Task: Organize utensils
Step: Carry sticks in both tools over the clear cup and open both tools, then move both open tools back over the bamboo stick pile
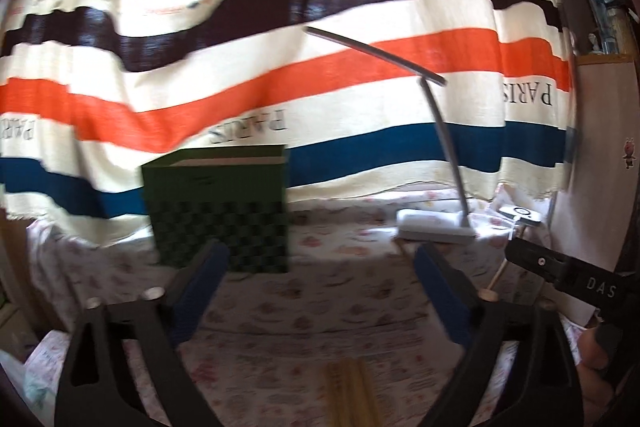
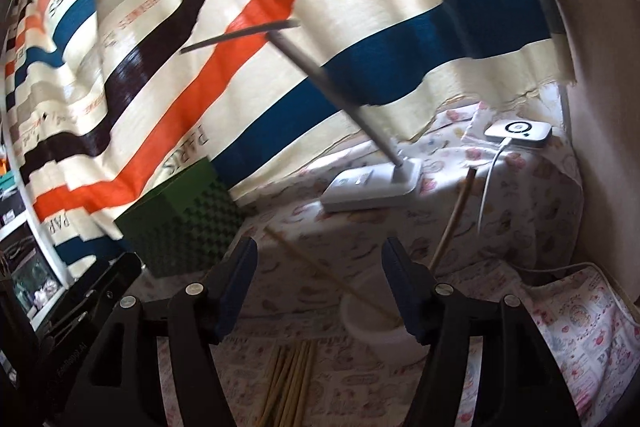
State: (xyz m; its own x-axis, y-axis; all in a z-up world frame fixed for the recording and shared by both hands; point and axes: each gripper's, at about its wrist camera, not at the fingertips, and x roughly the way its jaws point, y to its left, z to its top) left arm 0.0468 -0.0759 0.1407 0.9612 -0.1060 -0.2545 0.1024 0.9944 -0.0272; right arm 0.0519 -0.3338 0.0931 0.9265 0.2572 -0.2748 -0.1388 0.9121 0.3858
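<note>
On the floral tablecloth (image 2: 500, 219), two sticks (image 2: 452, 223) in a white cup (image 2: 380, 331), both grippers' fingers (image 2: 236, 287) spread, empty.

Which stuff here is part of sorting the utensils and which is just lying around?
Job: chopsticks, white cup holding two sticks, maybe the green box.
Lying about: desk lamp, white charger with its cable, striped curtain.

Open patterned tablecloth (image 1: 320, 307) ahead, passable between green box (image 1: 220, 215) at left and white lamp base (image 1: 436, 227) at right. Slanted lamp arm (image 2: 340, 95) overhead. Blocked behind by striped curtain (image 1: 280, 67). Nearer in: white cup (image 2: 384, 331) with sticks; loose chopsticks (image 2: 292, 379) flat on cloth.
</note>
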